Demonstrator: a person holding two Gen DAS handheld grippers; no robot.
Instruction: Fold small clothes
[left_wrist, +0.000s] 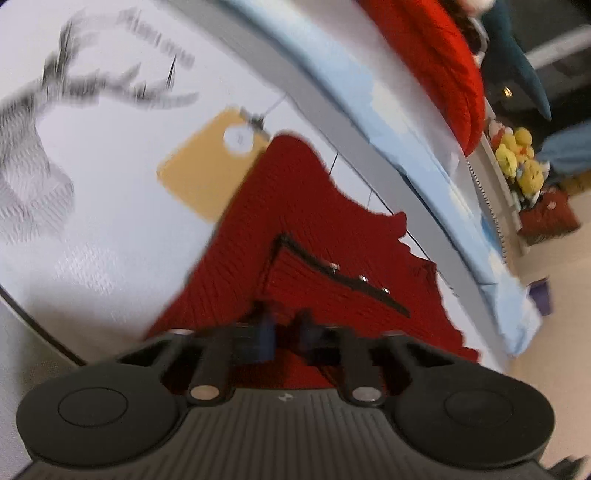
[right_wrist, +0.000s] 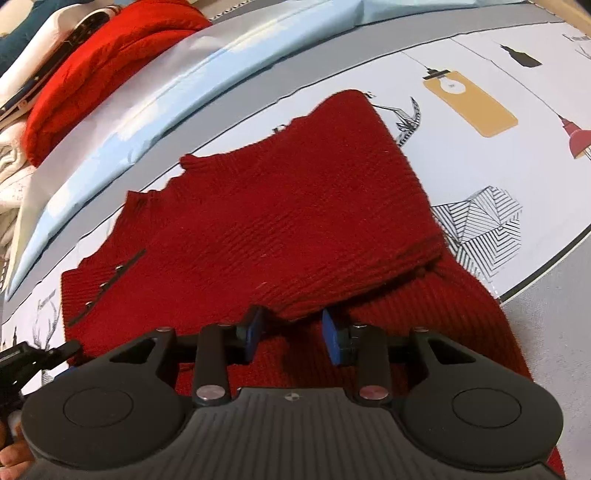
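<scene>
Printed sheet (right_wrist: 480, 155) covers the bench under a dark red knit sweater (right_wrist: 280, 229), one part folded across its body. Right gripper (right_wrist: 291, 334) sits released at the folded edge. Left gripper (left_wrist: 286, 334) is blurred; its state cannot be told.

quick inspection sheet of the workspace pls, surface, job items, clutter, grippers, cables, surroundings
surface: printed sheet with line drawings, grey border.
job's things: dark red sweater, one side folded over itself; black strip with studs.
clutter: bright red knit and pale blue fabric at far edge.
grippers: left gripper nearly closed over the sweater, grip unclear; right gripper open at the folded edge.
cables: nothing seen.
surroundings: yellow plush toys, beige floor.
</scene>
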